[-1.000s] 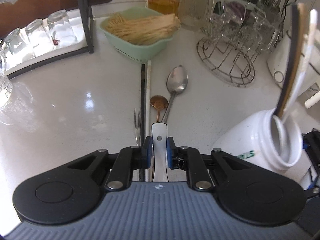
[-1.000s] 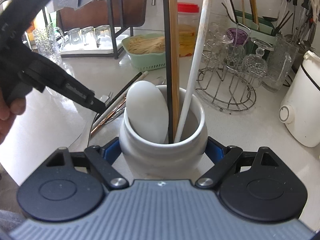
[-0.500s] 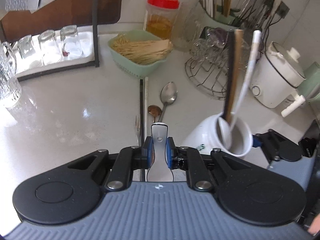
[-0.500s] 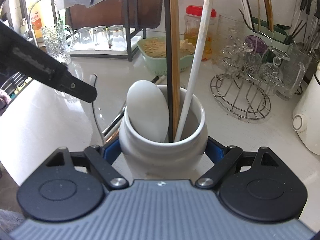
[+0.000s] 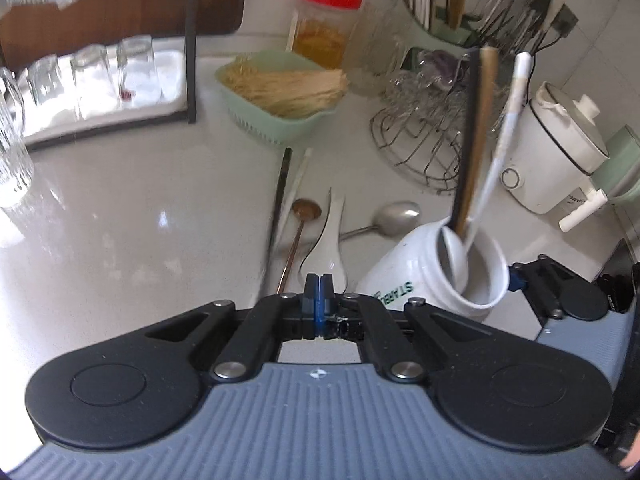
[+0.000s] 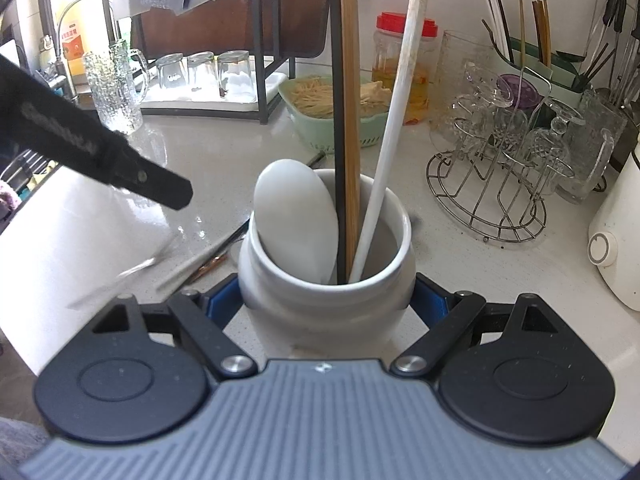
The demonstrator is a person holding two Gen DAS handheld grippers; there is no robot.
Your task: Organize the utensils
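My left gripper is shut with its blue pads pressed together and nothing between them. Just beyond its tips a white ceramic spoon lies on the counter. Beside it lie a copper spoon, a silver spoon, a black chopstick and a white chopstick. My right gripper is shut on the white jar. The jar holds a white spoon, a black chopstick, a wooden chopstick and a white chopstick. In the right wrist view the left gripper hangs left of the jar.
A green basket of sticks stands behind the loose utensils. A wire rack with glasses is on the right, and a white cooker beyond it. A tray of upturned glasses and a glass mug stand at the left.
The white ceramic spoon has left my left gripper's pads and lies on the counter; the jaws have closed on nothing. The left gripper rose and pulled back. The silver spoon swung right.
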